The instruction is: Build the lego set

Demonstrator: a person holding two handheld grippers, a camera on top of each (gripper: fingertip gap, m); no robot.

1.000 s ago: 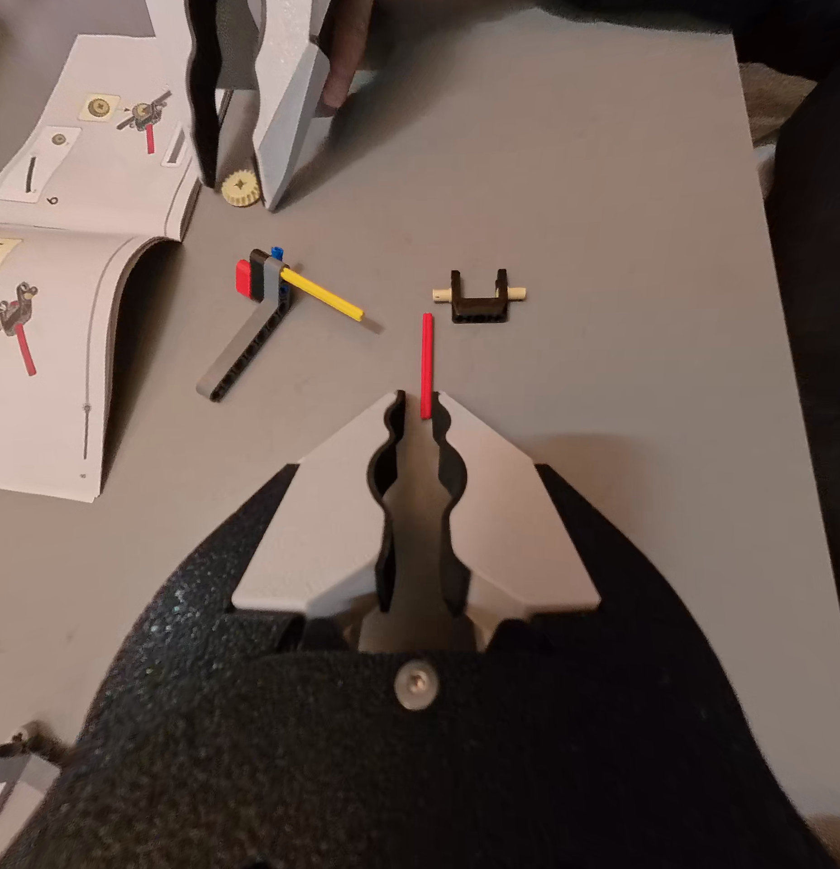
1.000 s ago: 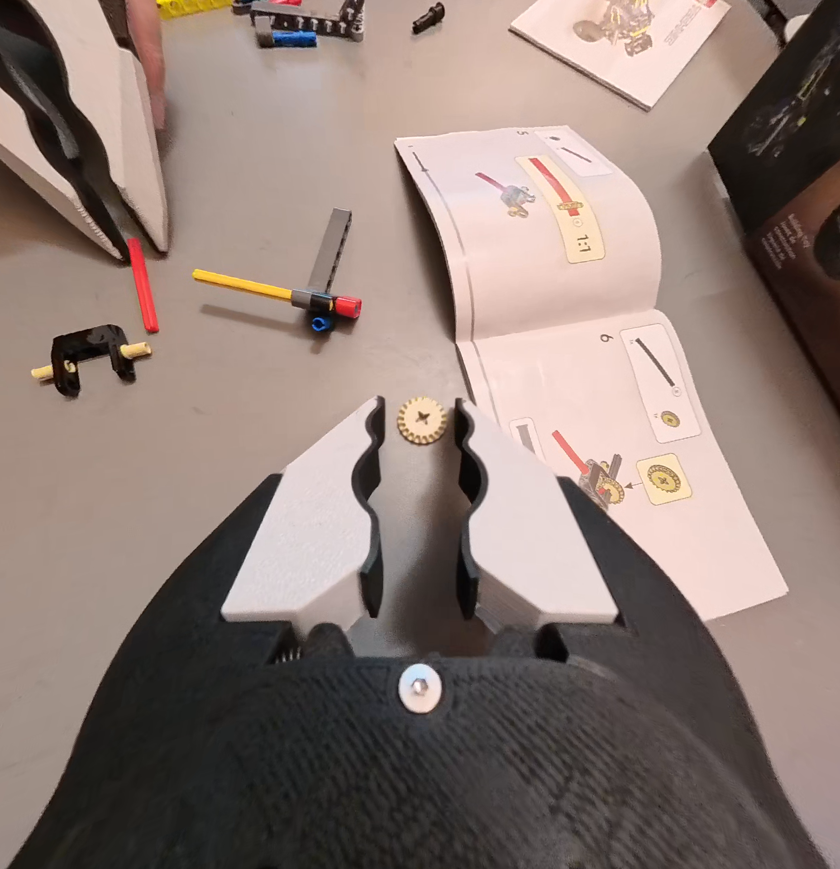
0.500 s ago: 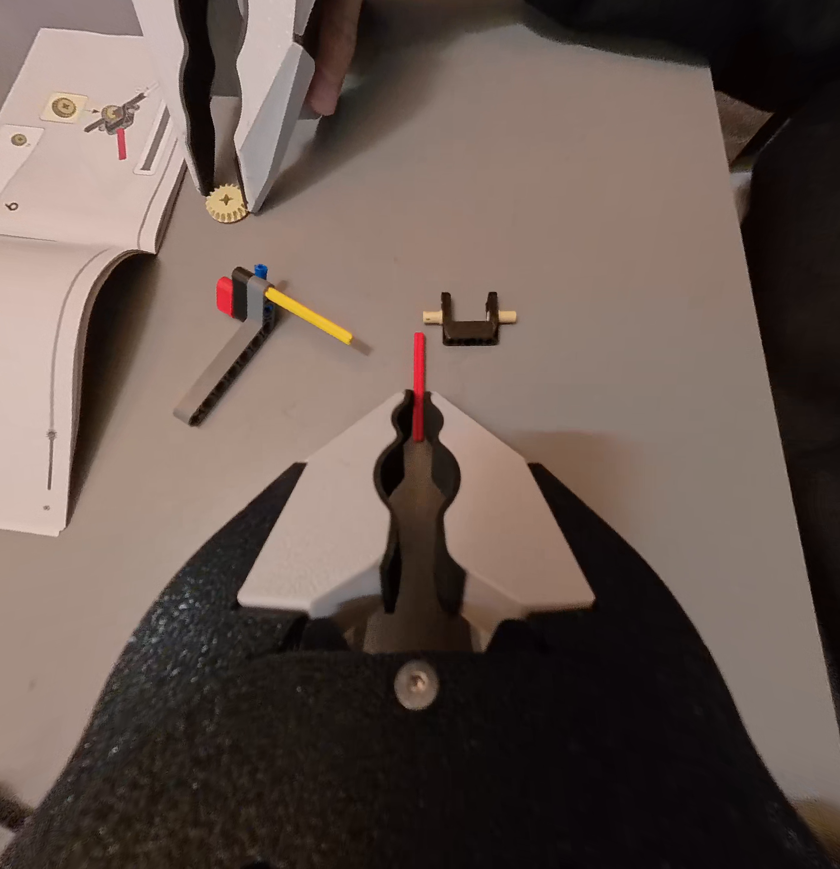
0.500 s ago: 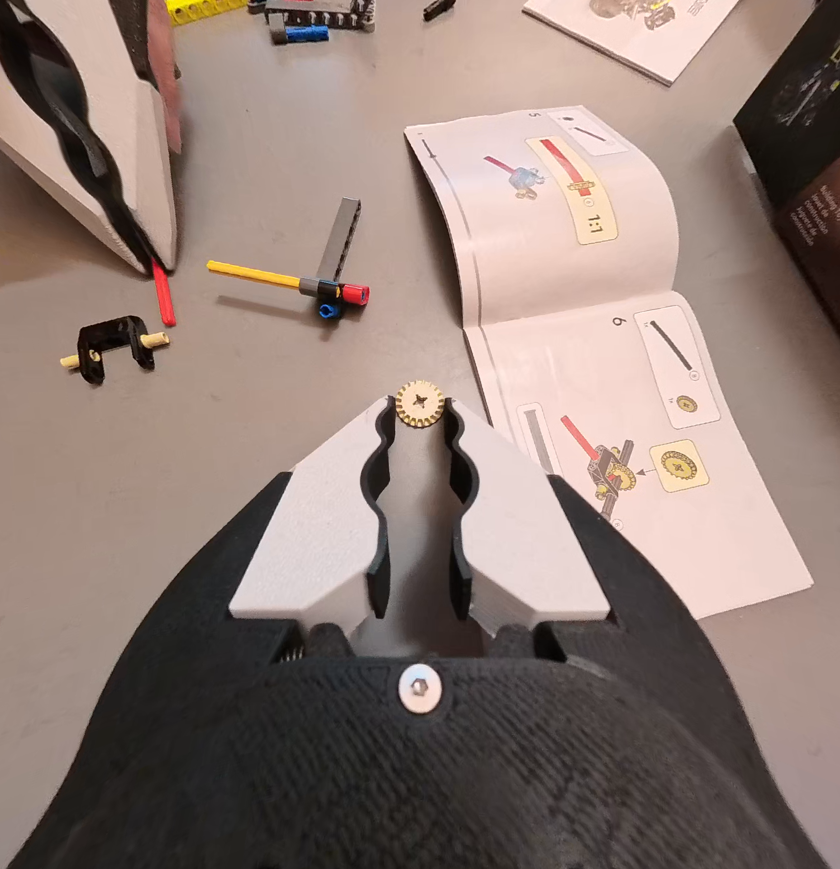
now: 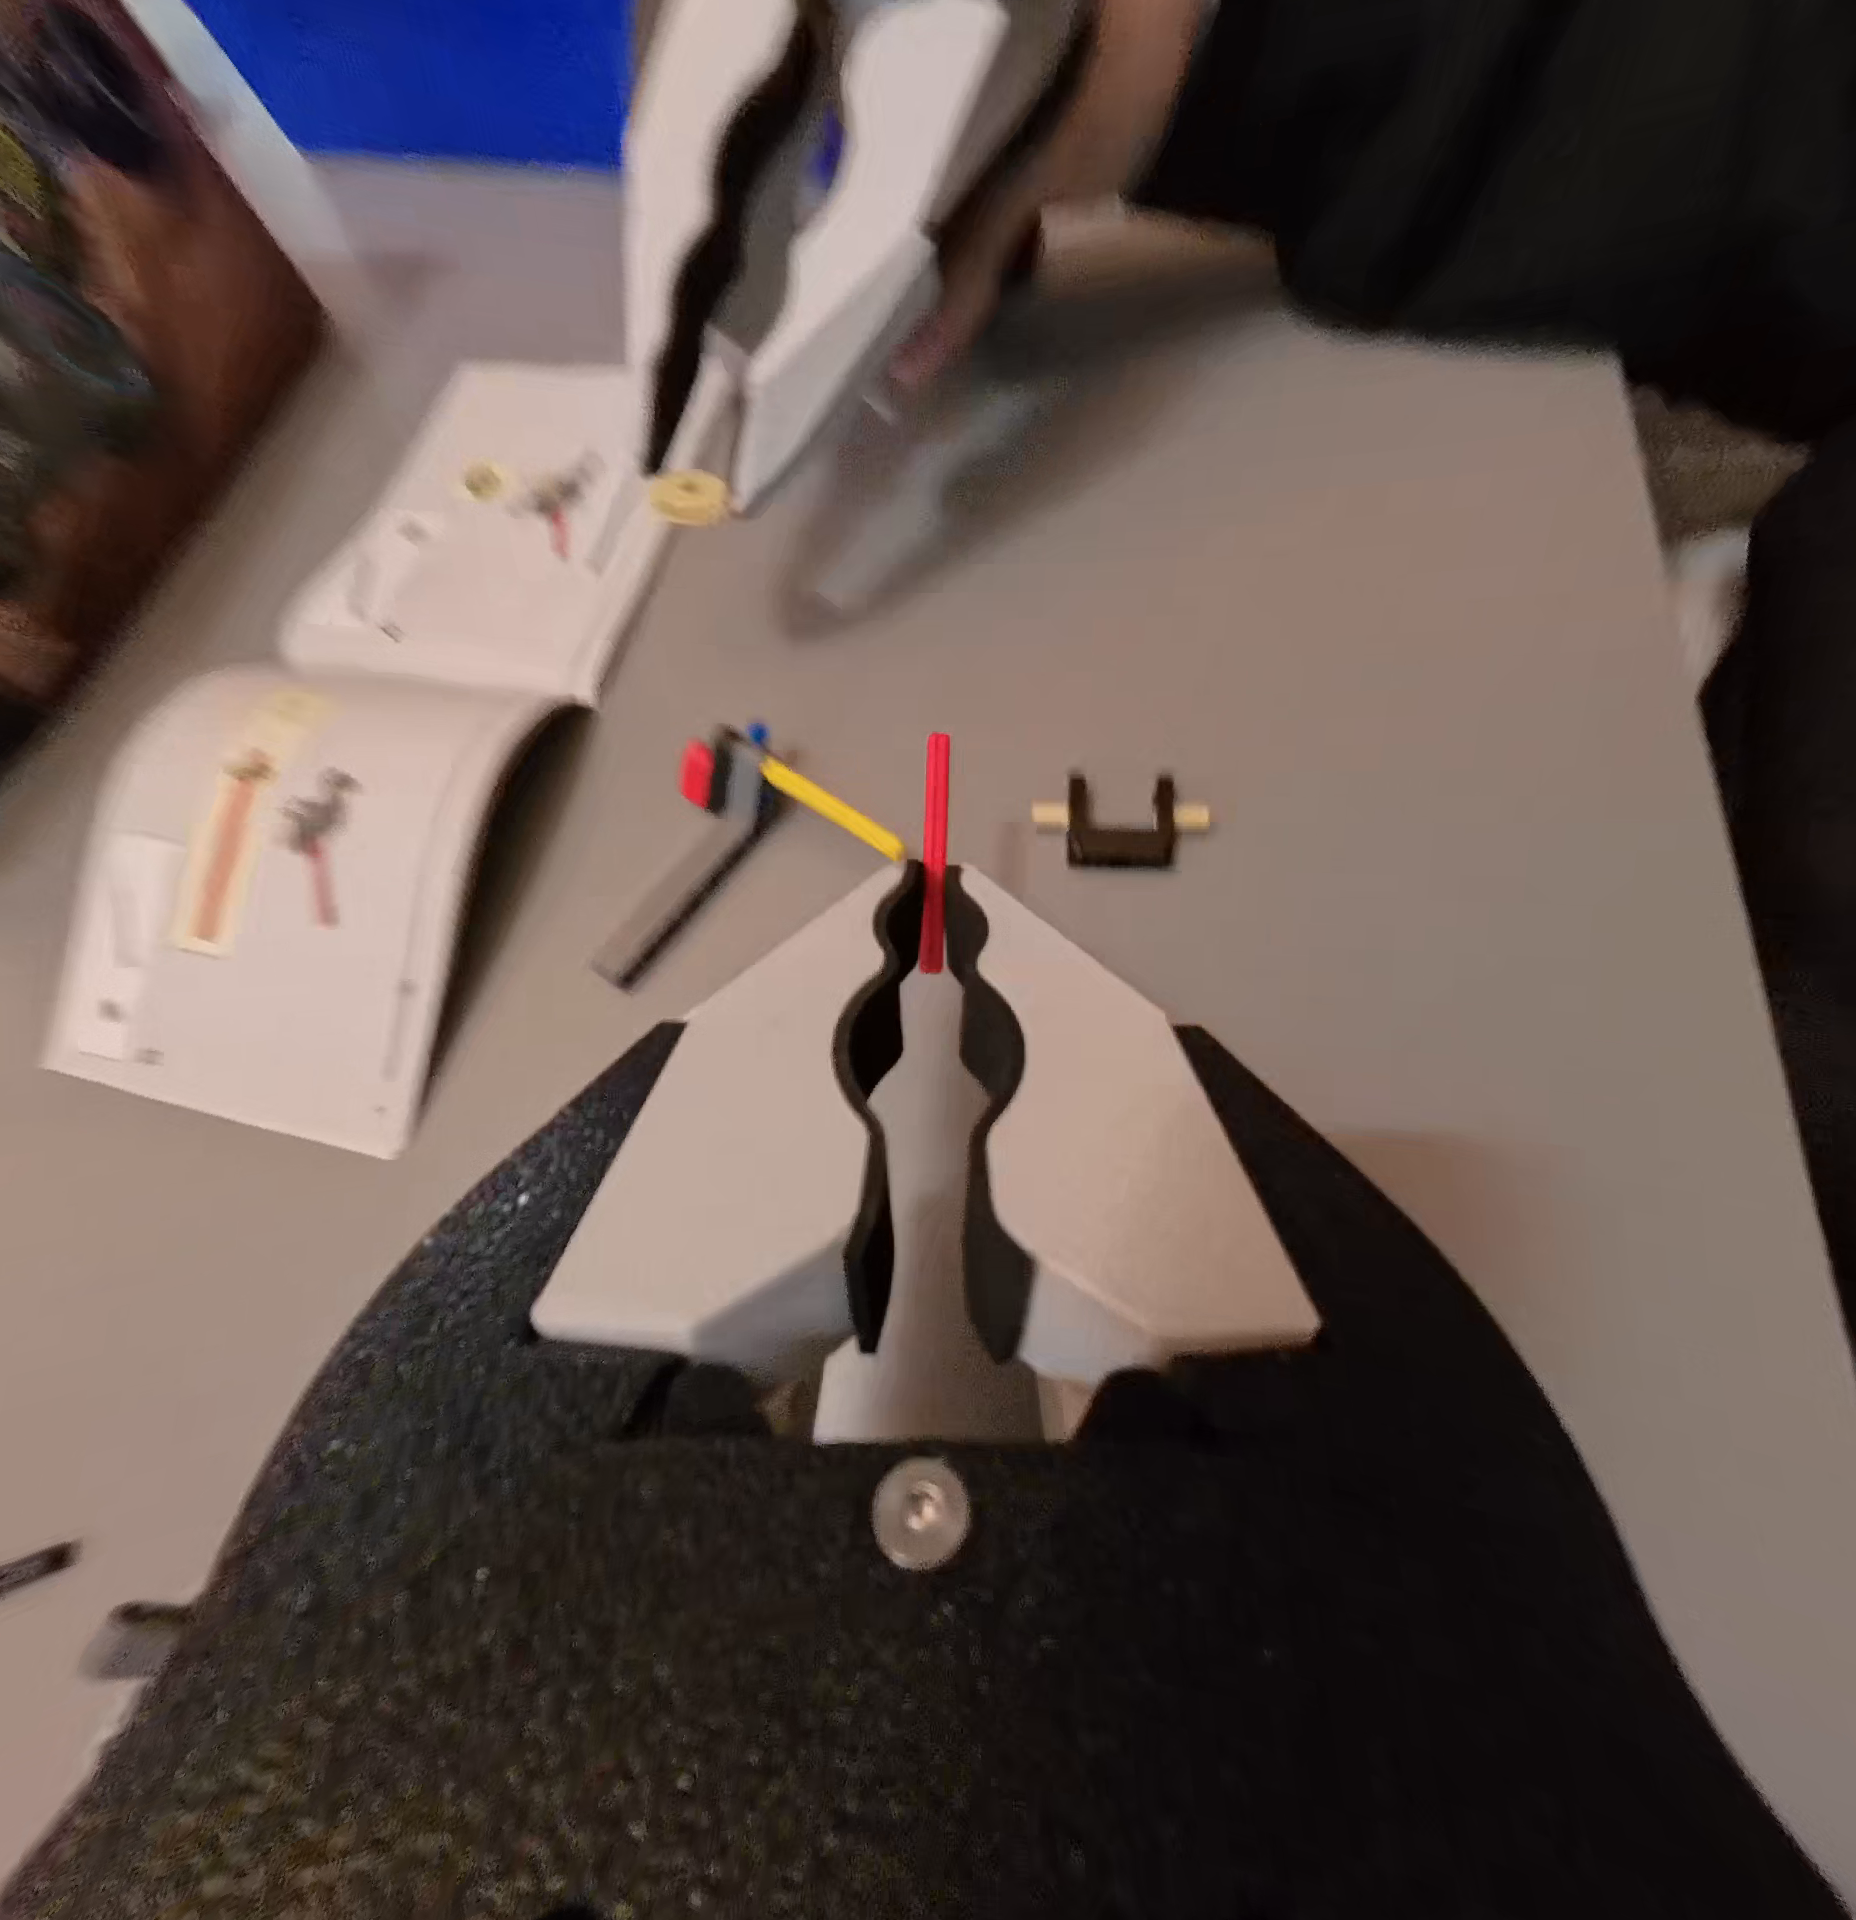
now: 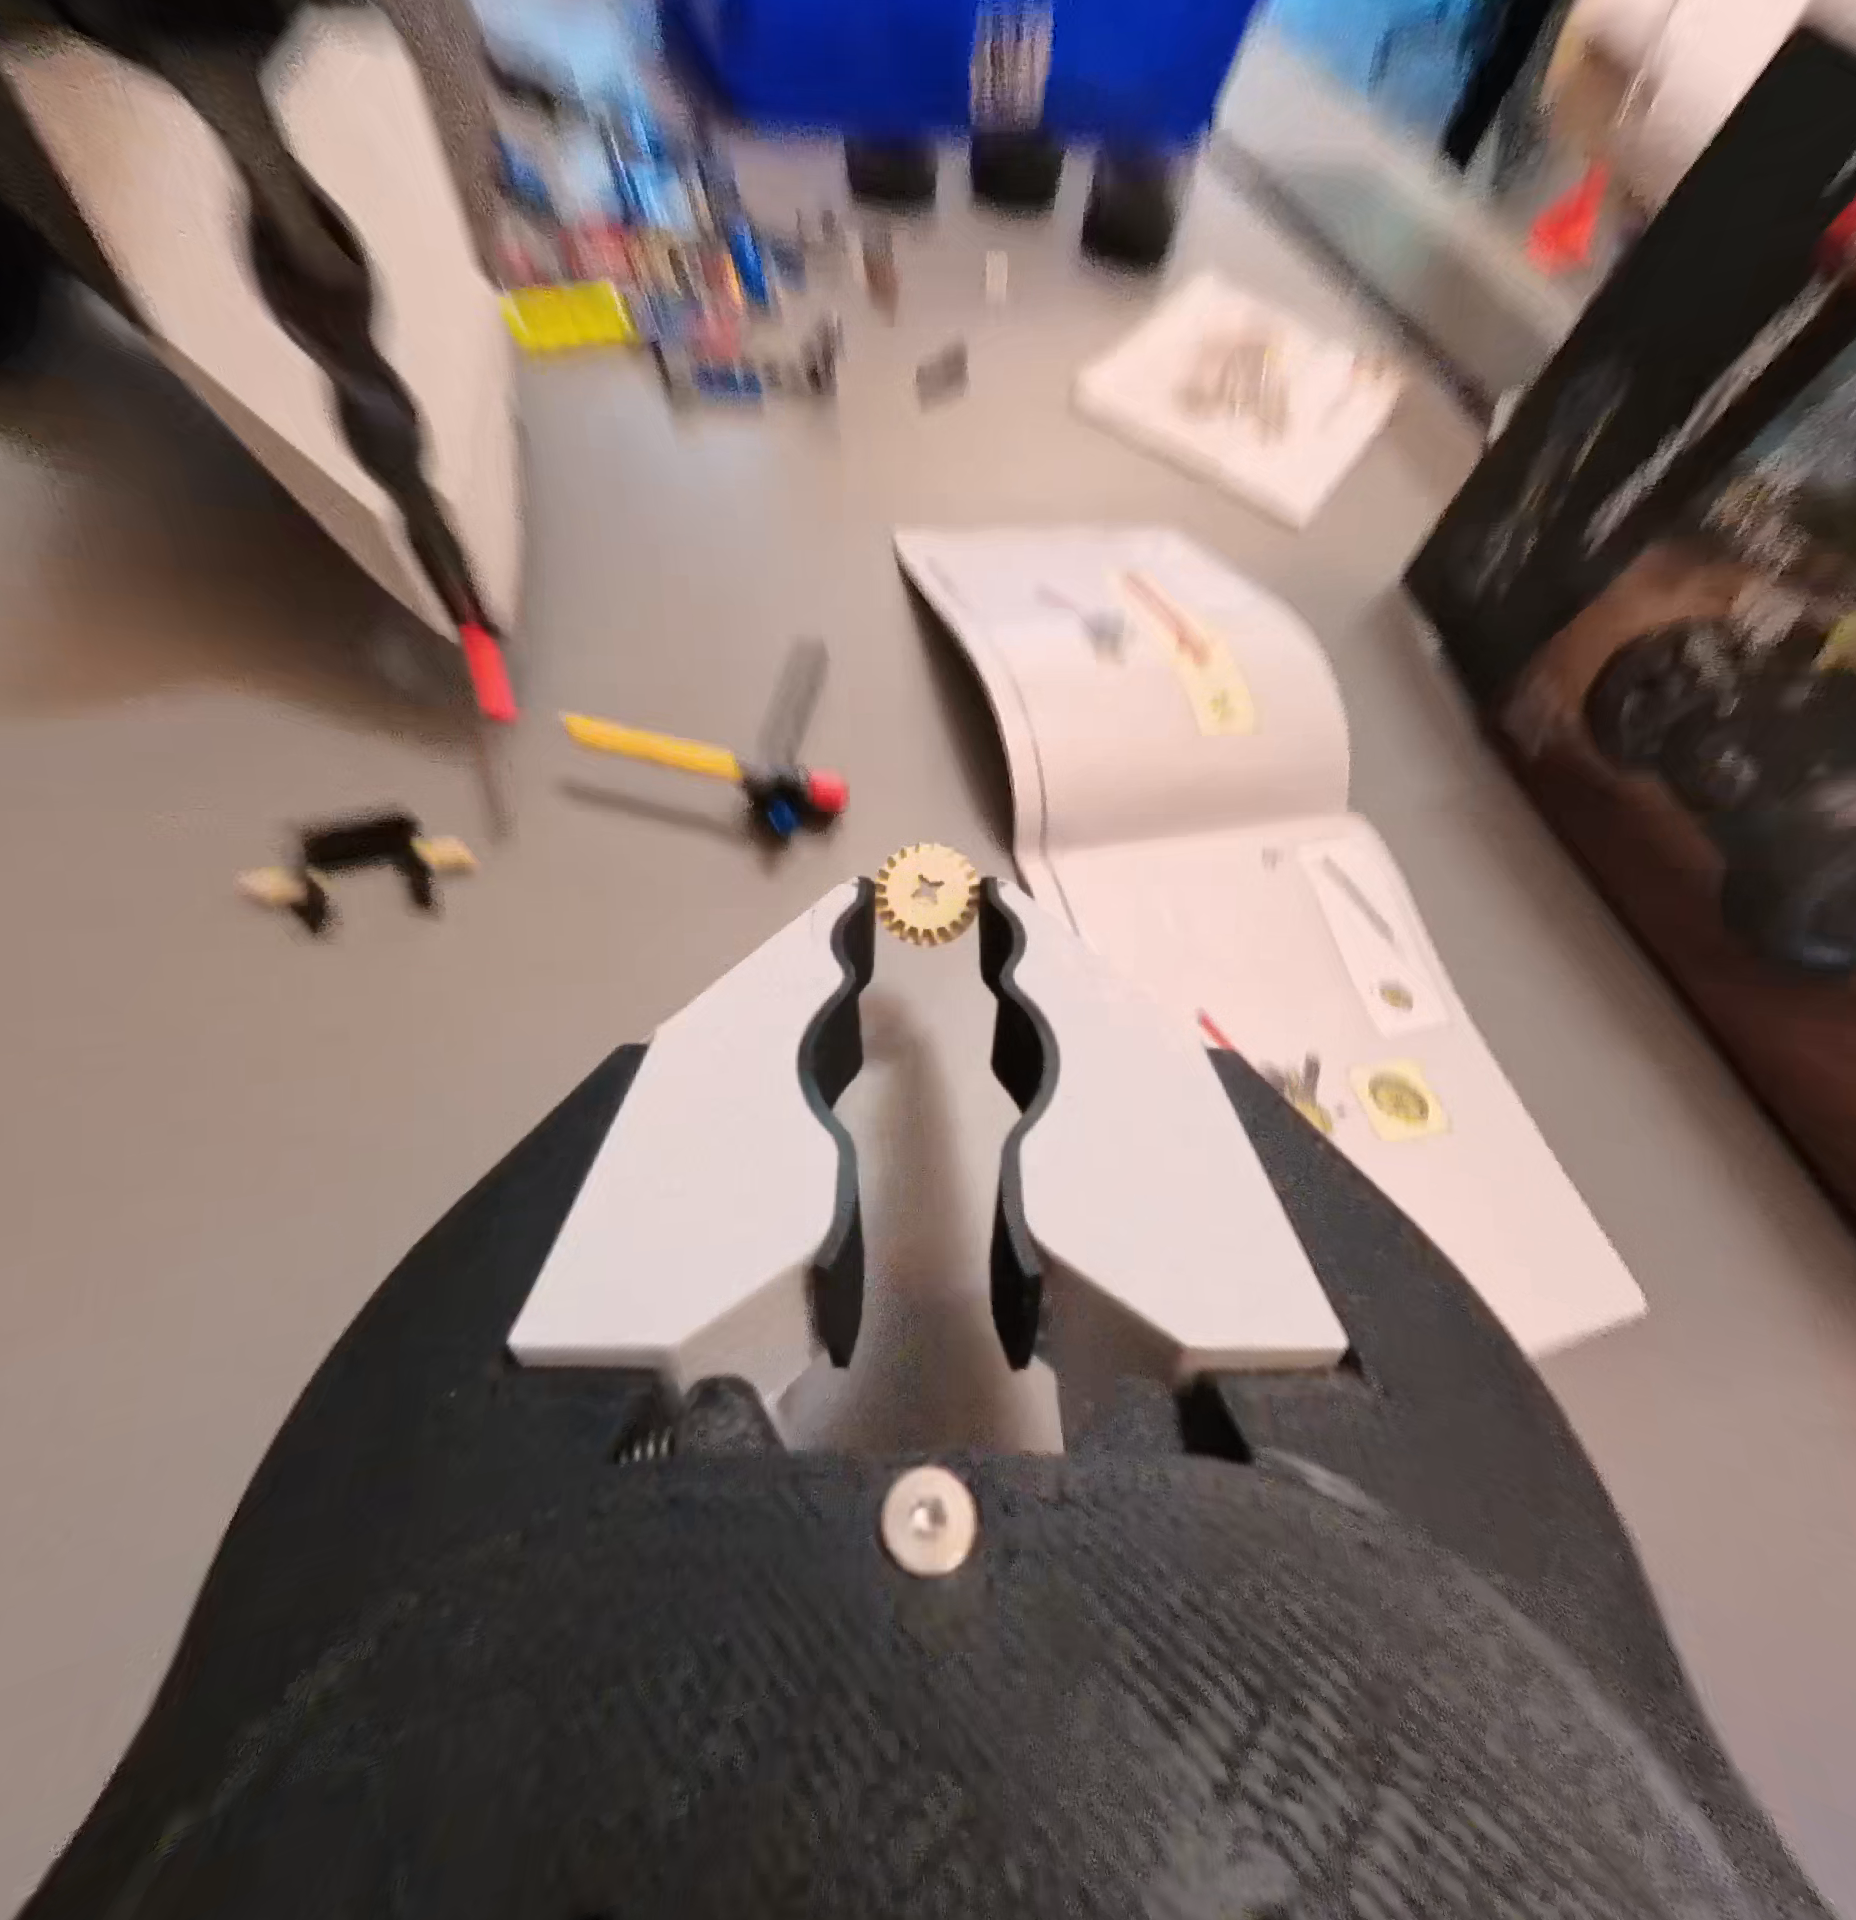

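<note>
Nearest in the left wrist view, the left gripper (image 5: 929,883) has its grey, wavy-edged jaws drawn almost together, pinching a thin red axle (image 5: 935,821) at the very tips. The axle stands straight out ahead of the fingers, most of its length poking past them, clear of the grey table (image 5: 1319,623).

The right gripper (image 6: 926,896) is closed only as far as the part allows: a small tan gear (image 6: 922,894), toothed round the rim with a cross-shaped hole in the middle, sits clamped flat-face-up between the black-lined fingertips (image 6: 851,914). Behind the tips the jaws leave a wide scalloped gap. Both tools have rough black bodies with a bright screw head in the middle.

Just beyond the left tips lies a small assembly (image 5: 726,821): a grey beam, a yellow axle, a red cap and a bit of blue. To its right, apart from it, sits a black U-shaped bracket (image 5: 1119,831) with a tan pin through each arm. On the other side an open instruction booklet (image 5: 280,914) curls up at the spine.

Farther off the right view blurs: a second booklet (image 6: 1236,405), a dark box (image 6: 1682,675) at the right edge, and a scatter of yellow, blue and dark loose pieces (image 6: 695,301) that cannot be made out singly.
</note>
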